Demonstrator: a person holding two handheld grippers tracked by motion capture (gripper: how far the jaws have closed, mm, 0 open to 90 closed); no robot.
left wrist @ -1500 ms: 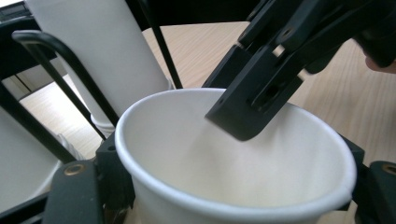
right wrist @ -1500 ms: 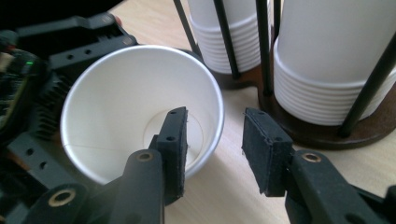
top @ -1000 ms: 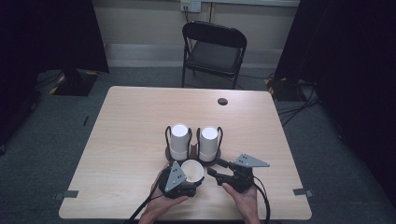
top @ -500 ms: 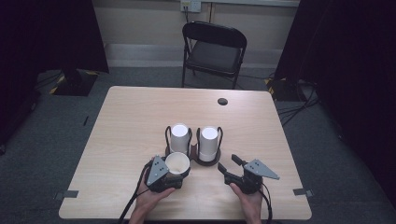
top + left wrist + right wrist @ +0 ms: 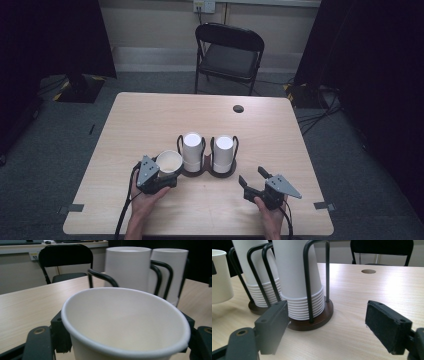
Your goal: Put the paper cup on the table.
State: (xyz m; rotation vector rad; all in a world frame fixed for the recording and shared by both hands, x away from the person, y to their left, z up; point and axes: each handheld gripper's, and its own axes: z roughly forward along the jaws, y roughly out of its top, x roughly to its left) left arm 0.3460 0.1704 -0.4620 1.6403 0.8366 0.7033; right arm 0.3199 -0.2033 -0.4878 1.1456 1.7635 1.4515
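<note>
So over the last second the left claw (image 5: 165, 176) has carried the single white paper cup (image 5: 169, 163) leftward, away from the middle of the light wooden tabletop (image 5: 150, 120), and the right claw (image 5: 255, 178) has backed off to the right. To me that says the cup is properly separated from the rest now and just needs a spot to be set down.

The left claw is closed on that cup, pads pressing its sides below the rim, opening facing up. It sits just left of the black wire cup holder with the dark round base (image 5: 208, 170), which has two stacks of upside-down white cups (image 5: 192, 151). The right claw is spread wide with nothing between its pads, near the holder but not touching.
</note>
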